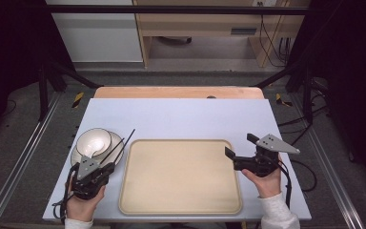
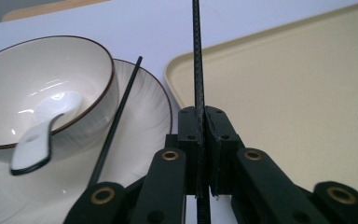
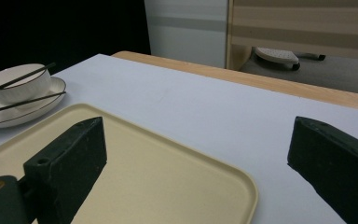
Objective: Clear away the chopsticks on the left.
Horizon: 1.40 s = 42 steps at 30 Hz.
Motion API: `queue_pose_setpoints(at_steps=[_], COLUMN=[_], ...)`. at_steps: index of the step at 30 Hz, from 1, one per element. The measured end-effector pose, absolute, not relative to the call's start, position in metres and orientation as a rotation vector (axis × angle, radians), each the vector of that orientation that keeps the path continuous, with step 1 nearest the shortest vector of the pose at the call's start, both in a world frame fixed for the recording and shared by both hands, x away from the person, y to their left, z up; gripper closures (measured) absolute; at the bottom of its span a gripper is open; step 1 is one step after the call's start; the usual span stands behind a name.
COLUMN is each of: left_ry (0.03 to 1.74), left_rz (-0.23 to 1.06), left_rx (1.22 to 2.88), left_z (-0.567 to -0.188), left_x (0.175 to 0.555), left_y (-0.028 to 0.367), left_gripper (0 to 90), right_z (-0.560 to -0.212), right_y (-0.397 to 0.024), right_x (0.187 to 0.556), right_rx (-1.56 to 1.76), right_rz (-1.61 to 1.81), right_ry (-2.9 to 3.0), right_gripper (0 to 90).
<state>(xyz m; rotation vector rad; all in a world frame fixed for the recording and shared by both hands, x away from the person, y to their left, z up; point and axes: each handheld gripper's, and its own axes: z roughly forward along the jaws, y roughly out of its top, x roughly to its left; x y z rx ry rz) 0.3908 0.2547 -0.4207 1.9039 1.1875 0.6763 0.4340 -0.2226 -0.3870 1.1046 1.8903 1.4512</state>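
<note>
Left gripper view has the left gripper [image 2: 200, 140] clenched on one black chopstick [image 2: 196, 56], the stick pinched between the pads and running straight up the middle of the frame over the near corner of the beige tray [image 2: 298, 84]. A second chopstick [image 2: 116, 121] lies at centre left, leaning across the rim of the plate [image 2: 149, 102] just beside the bowl [image 2: 51, 70], which holds a white spoon [image 2: 37, 140].

In the high view the right gripper [image 1: 240, 150] hangs at the right edge of the tray with its jaws spread and nothing between them.

The held stick looks thin, stiff and light, with a fine woven texture (probably slick all the same), so it could pivot or slide in a grip this near one end. A hold closer to its middle would steady it. The bowl and plate look like breakable ceramic, so the other stick wants lifting without knocking them.
</note>
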Motion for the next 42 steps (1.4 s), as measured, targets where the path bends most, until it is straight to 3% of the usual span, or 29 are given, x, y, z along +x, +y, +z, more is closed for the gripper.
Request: queue_pose_setpoints(at_steps=[22, 42], left_ry=[1.356, 1.471], left_rz=[0.678, 0.614], left_rx=[1.717, 1.603], left_z=[-0.419, -0.475], left_x=[0.394, 0.381], left_y=[0.214, 0.192], left_gripper=[85.2, 85.1], right_z=[-0.390, -0.392], right_y=[-0.221, -0.220], right_x=[0.435, 0.437], right_rx=[1.109, 1.117], right_rz=[1.460, 1.461], right_ry=[1.902, 1.914], right_gripper=[4.1, 4.1])
